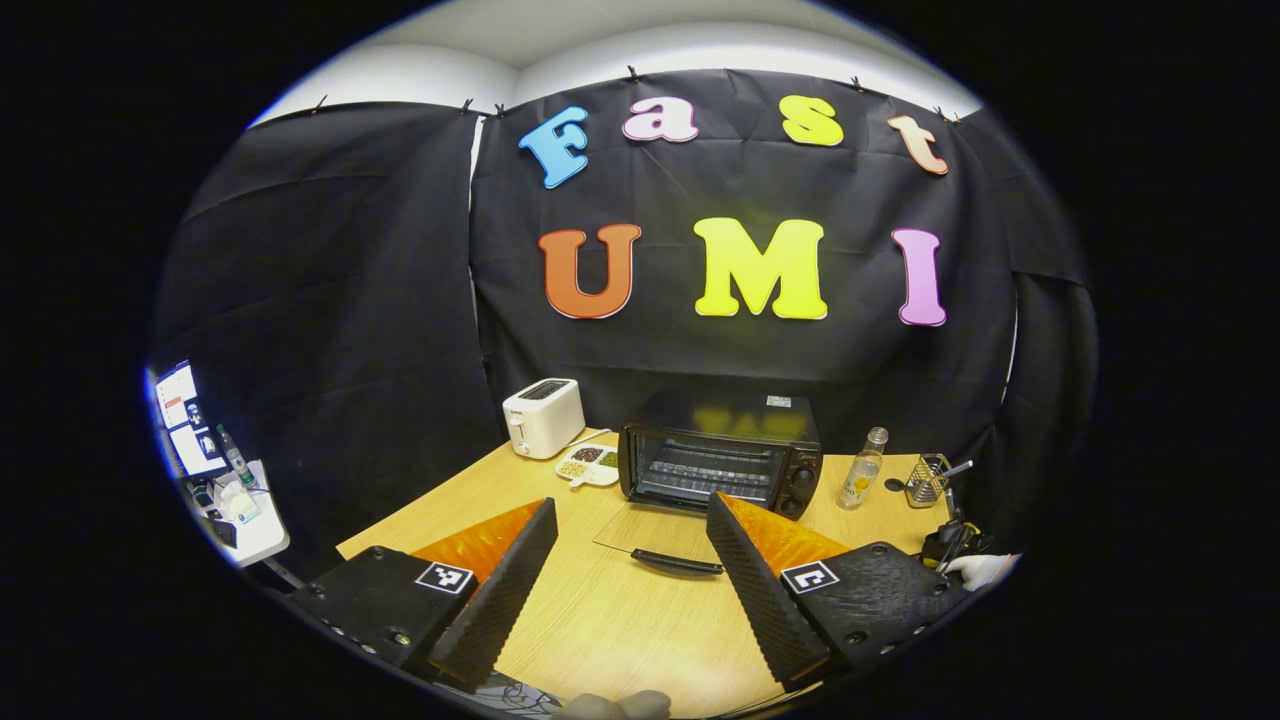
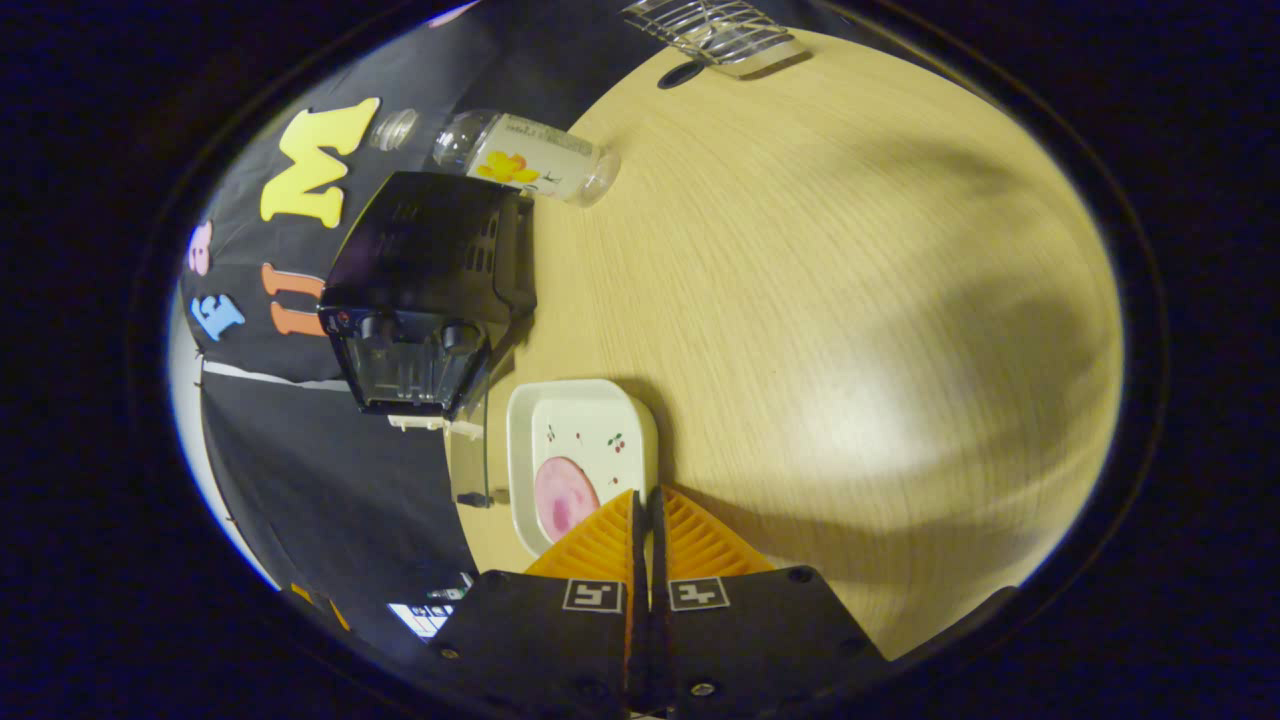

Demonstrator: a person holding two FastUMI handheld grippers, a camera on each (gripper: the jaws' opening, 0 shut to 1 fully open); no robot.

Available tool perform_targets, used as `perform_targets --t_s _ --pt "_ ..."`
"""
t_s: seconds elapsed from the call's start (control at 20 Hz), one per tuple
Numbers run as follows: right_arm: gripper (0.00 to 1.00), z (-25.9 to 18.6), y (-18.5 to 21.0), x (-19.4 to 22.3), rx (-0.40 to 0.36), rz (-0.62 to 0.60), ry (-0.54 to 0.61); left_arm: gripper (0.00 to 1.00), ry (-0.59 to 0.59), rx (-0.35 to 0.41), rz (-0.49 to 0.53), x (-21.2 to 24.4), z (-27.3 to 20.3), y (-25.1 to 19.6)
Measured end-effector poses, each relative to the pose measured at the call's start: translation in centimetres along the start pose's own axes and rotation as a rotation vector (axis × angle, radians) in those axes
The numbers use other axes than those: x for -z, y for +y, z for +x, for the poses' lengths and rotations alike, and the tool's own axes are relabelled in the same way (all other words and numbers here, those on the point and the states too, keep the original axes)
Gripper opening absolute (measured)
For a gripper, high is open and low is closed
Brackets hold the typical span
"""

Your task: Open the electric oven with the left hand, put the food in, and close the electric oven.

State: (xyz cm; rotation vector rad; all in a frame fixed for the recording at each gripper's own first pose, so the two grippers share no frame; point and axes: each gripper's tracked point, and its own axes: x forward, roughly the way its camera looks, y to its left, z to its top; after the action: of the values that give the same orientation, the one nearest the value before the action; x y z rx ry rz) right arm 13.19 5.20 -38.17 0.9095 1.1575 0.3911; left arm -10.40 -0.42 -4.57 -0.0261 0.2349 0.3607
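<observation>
Left gripper view, left to right: white toaster (image 1: pixel 543 416) at centre left; divided snack dish (image 1: pixel 589 464) beside it; electric oven (image 1: pixel 720 455) at centre, its glass door (image 1: pixel 655 530) folded flat onto the wooden table (image 1: pixel 620 620); bottle (image 1: pixel 862 469) and wire rack (image 1: pixel 930 479) at right. Left gripper (image 1: pixel 630 560), lower frame: fingers spread wide, holding nothing.

Right gripper view: white plate (image 2: pixel 583 450) bearing pink food (image 2: pixel 564 497), lower centre, just beside the oven. Right gripper (image 2: pixel 646 520): fingers pressed together on the plate's near rim.
</observation>
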Motion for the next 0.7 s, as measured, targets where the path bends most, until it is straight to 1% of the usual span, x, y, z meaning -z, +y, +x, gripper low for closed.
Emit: perform_targets --t_s 0.15,0.2,0.25,0.3,0.35,0.4,0.5,0.6,0.65,0.7 --pt "0.0 -1.5 0.2 -0.2 0.013 0.012 -0.047 0.96 -0.001 0.027 0.01 0.0 0.4 -0.2" --pt "0.04 -2.0 0.5 -0.1 0.009 0.017 -0.064 0.96 -0.003 0.042 0.013 0.0 0.7 -0.3" --pt "0.0 -2.4 1.1 0.0 -0.002 0.03 -0.083 0.96 -0.009 0.057 0.015 -0.1 0.8 -0.3" --pt "0.04 -2.7 1.7 0.2 -0.012 0.052 -0.101 0.96 -0.015 0.074 0.017 -0.2 1.0 0.0" --pt "0.04 -2.9 2.4 0.5 -0.022 0.079 -0.121 0.96 -0.034 0.089 0.021 -0.4 1.1 0.3" --pt "0.01 -3.1 3.1 0.9 -0.031 0.113 -0.14 0.96 -0.043 0.103 0.025 -0.6 1.4 0.9" --pt "0.0 -3.6 5.0 2.0 -0.055 0.154 -0.18 0.96 -0.04 0.136 0.031 -0.2 1.8 2.3" --pt "0.0 -3.5 7.4 3.4 -0.077 0.173 -0.23 0.96 -0.043 0.168 0.035 -0.2 1.8 4.2" --pt "0.04 -3.3 8.6 4.2 -0.085 0.183 -0.252 0.96 -0.053 0.176 0.042 -0.4 1.8 5.5" --pt "0.04 -2.8 9.6 4.9 -0.091 0.203 -0.28 0.96 -0.049 0.186 0.046 -0.1 1.9 6.7"
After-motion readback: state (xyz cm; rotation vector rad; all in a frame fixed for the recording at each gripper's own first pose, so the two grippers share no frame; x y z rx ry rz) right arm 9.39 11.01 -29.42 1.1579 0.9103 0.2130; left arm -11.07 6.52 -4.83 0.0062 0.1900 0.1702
